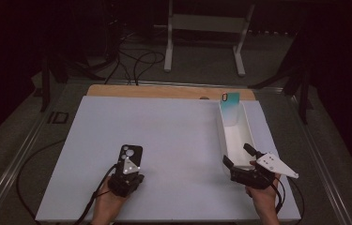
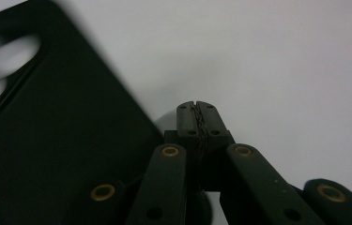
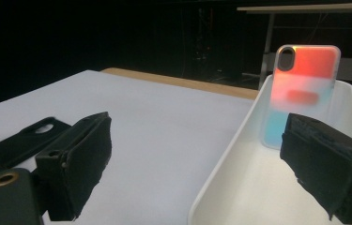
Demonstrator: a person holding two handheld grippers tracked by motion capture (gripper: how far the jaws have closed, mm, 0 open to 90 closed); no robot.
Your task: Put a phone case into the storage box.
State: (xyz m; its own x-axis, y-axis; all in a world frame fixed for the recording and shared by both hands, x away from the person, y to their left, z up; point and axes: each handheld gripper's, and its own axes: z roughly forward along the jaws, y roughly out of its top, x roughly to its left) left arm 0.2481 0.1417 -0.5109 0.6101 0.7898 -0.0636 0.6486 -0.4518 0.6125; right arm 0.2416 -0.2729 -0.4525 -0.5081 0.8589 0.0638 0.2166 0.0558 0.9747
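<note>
A white board (image 1: 178, 140) covered the table, and the left gripper (image 1: 126, 177) sat at about 7 o'clock on it, held from below by the left hand (image 1: 108, 206). Its jaws were pressed tight together with nothing between them, the pads (image 2: 197, 119) meeting along a thin seam in the left gripper view. A black case (image 1: 131, 153) lay flat on the board at the gripper's 12 o'clock, just beyond its tip; in the left gripper view the black case (image 2: 47, 140) spread to the jaws' 10 o'clock, its camera cutout blurred at the upper left. Whether the tip touched the case could not be told.

The right gripper (image 1: 244, 161) sat at about 5 o'clock on the board, held by the right hand (image 1: 263, 199). Its jaws stood wide apart, straddling the near left wall of a long white tray (image 1: 248, 136) that ran from 5 o'clock toward 1 o'clock. The right gripper view showed one pad (image 3: 87, 159) outside the tray (image 3: 220, 178) over the board and the other inside it, neither closed on anything. At the tray's far end a glossy case (image 3: 302, 93) leaned upright against the end wall, red-orange above and pale blue below; from above the glossy case (image 1: 230, 108) looked teal.
</note>
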